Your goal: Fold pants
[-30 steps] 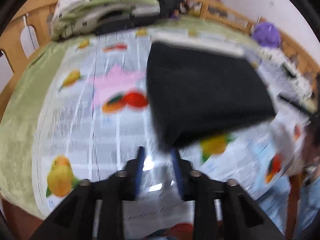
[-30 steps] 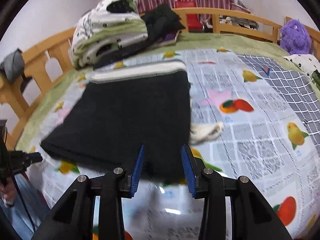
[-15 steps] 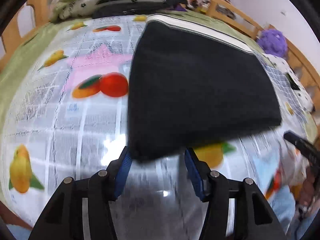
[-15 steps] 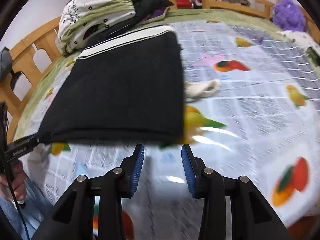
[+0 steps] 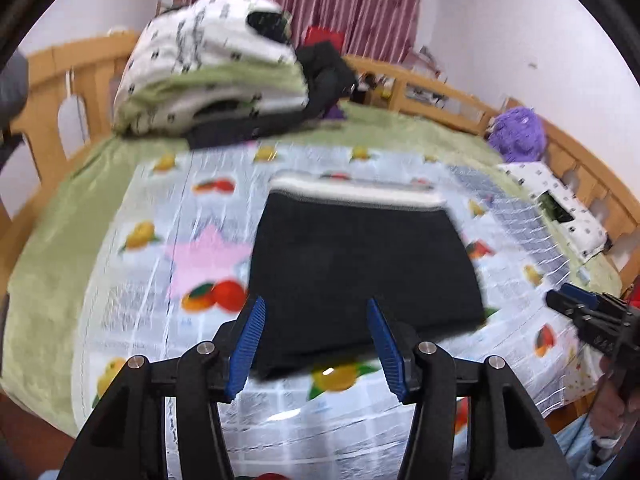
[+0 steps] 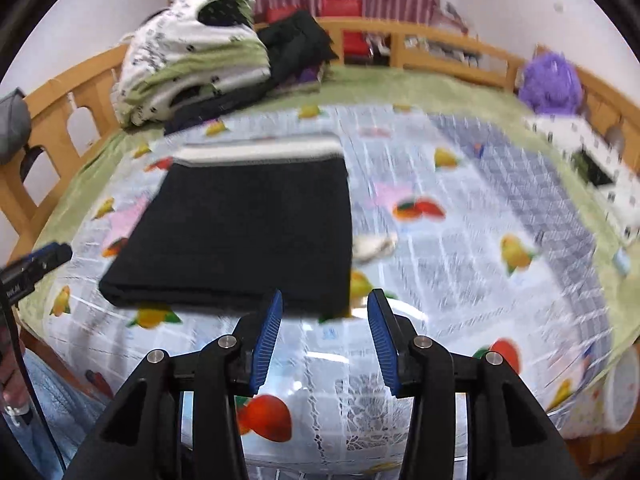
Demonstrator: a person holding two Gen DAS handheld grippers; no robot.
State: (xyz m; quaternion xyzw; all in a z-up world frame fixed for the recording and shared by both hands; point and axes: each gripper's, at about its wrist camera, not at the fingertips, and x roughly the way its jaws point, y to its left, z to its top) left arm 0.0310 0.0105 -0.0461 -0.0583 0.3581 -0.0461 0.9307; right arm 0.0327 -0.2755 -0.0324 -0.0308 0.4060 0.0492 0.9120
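The black pants (image 5: 360, 272) lie folded into a flat rectangle on the fruit-print bed cover, with the white striped waistband (image 5: 356, 192) at the far end. They also show in the right wrist view (image 6: 248, 236). My left gripper (image 5: 318, 344) is open and empty, raised above the near left corner of the pants. My right gripper (image 6: 324, 340) is open and empty, just in front of the near right corner. Each gripper shows at the edge of the other's view, the right one (image 5: 588, 316) and the left one (image 6: 36, 264).
A pile of folded bedding and dark clothes (image 6: 208, 60) sits at the head of the bed by the wooden rail (image 6: 440, 48). A purple plush toy (image 6: 552, 80) and a white spotted cloth (image 5: 560, 208) lie at the right. A small pale cloth (image 6: 376, 244) lies beside the pants.
Both grippers have pulled back and up from the near edge of the pants. The left jaws have opened wider since one second ago. The pants stay flat.
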